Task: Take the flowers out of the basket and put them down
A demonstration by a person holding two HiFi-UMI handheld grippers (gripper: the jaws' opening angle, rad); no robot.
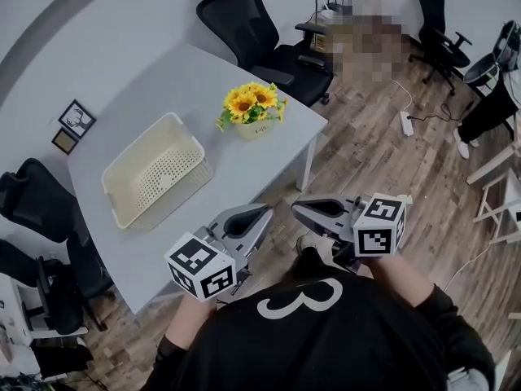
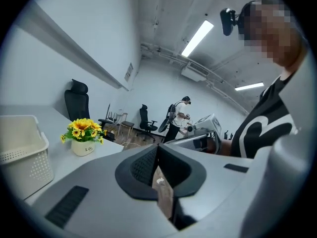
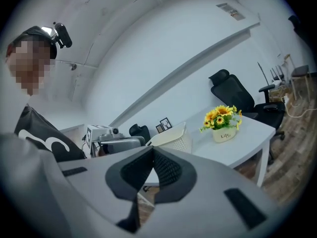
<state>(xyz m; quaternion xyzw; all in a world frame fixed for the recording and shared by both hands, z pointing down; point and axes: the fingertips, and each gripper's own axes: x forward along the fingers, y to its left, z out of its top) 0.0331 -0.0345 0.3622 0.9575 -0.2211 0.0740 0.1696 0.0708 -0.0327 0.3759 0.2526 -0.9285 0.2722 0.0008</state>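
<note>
The flowers (image 1: 252,108) stand upright in their small pot on the table (image 1: 163,72), just beside the basket (image 1: 137,147) and outside it. The left claw (image 1: 262,213) and the right claw (image 1: 298,210) are both closed on nothing, close to the person's chest and well apart from the flowers.

Left hand-held gripper (image 1: 262,212) jaws together, empty; right hand-held gripper (image 1: 299,208) likewise; both held before torso.
</note>
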